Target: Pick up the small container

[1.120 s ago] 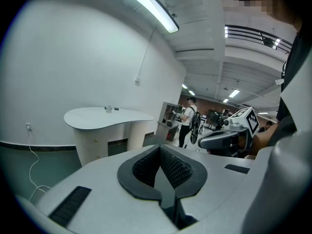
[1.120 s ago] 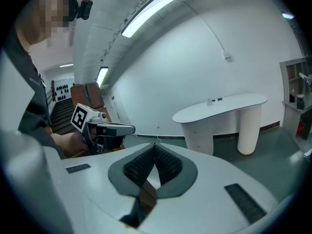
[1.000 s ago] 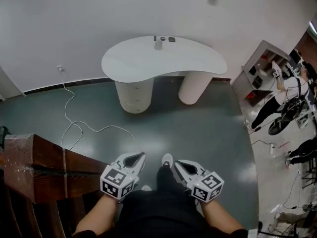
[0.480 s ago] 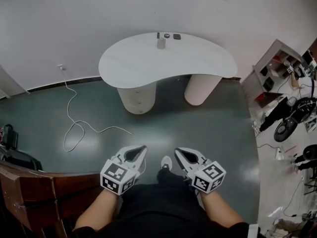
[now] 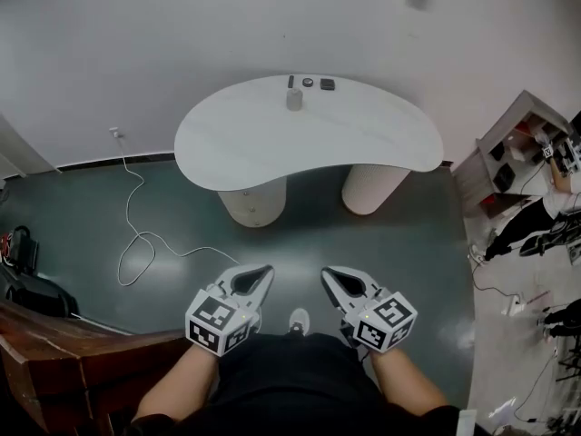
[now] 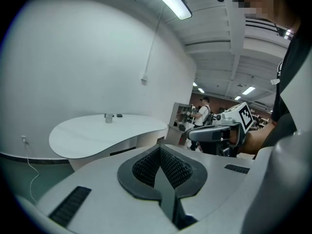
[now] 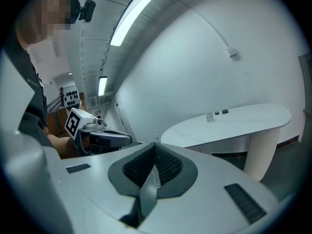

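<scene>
The small container [image 5: 294, 99], a pale grey cup, stands near the far edge of a white kidney-shaped table [image 5: 236, 139]. It also shows far off in the left gripper view as the container [image 6: 108, 118] and in the right gripper view as the container [image 7: 210, 117]. Both grippers are held low in front of the person's body, well short of the table. My left gripper [image 5: 263, 272] is shut with nothing in it. My right gripper [image 5: 329, 274] is also shut and empty. Each gripper's pads meet in its own view, the left gripper [image 6: 159, 150] and the right gripper [image 7: 155, 147].
Three small dark objects [image 5: 309, 83] lie behind the container. The table rests on two round white pedestals [image 5: 254, 203]. A white cable [image 5: 136, 234] snakes over the grey floor at left. Dark wooden furniture [image 5: 54, 352] is at lower left; a shelf unit [image 5: 517, 143] and other people stand at right.
The person has walked toward the table, so the wooden furniture has slid back to the lower left. Both grippers keep the same shut pose in front of the body.
</scene>
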Available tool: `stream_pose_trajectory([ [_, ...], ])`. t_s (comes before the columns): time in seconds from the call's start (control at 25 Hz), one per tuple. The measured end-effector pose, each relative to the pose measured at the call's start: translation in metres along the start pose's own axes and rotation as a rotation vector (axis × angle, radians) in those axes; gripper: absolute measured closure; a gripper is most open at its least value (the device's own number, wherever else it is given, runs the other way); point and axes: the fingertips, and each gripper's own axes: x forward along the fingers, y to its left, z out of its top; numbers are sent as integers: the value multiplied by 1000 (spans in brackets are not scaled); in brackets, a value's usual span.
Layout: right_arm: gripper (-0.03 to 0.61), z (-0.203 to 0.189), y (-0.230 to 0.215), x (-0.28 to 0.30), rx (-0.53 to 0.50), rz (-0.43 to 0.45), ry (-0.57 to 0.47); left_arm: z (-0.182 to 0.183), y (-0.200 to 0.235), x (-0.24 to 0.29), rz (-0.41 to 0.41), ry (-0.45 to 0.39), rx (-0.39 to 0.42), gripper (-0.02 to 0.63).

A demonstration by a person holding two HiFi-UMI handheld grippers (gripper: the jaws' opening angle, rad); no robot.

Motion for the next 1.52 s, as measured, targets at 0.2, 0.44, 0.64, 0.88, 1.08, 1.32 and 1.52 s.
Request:
stream_pose_trajectory([
  [0.2, 583, 3, -34, 7, 8, 25, 17, 11, 7, 36, 19, 16, 12, 600],
  [0.44, 583, 9, -62, 17, 44, 24, 15, 33, 28, 55, 46, 25, 21, 600],
  [0.64, 584, 11, -73, 35, 52, 26, 31, 32, 46, 68, 39, 41, -5, 600],
  [0.88, 583, 13, -94, 60, 44, 16, 60, 40, 79, 95, 27, 23, -25, 600],
  [1.08, 583, 25, -126, 93, 25, 1, 76, 54, 119, 127, 11, 4, -21, 600],
  [1.32, 583, 62, -174, 157, -4, -21, 112, 96, 185, 173, -25, -29, 22, 598],
  [1.52, 583, 111, -220, 221, -23, -52, 110, 137, 257, 213, -35, -20, 91, 598],
])
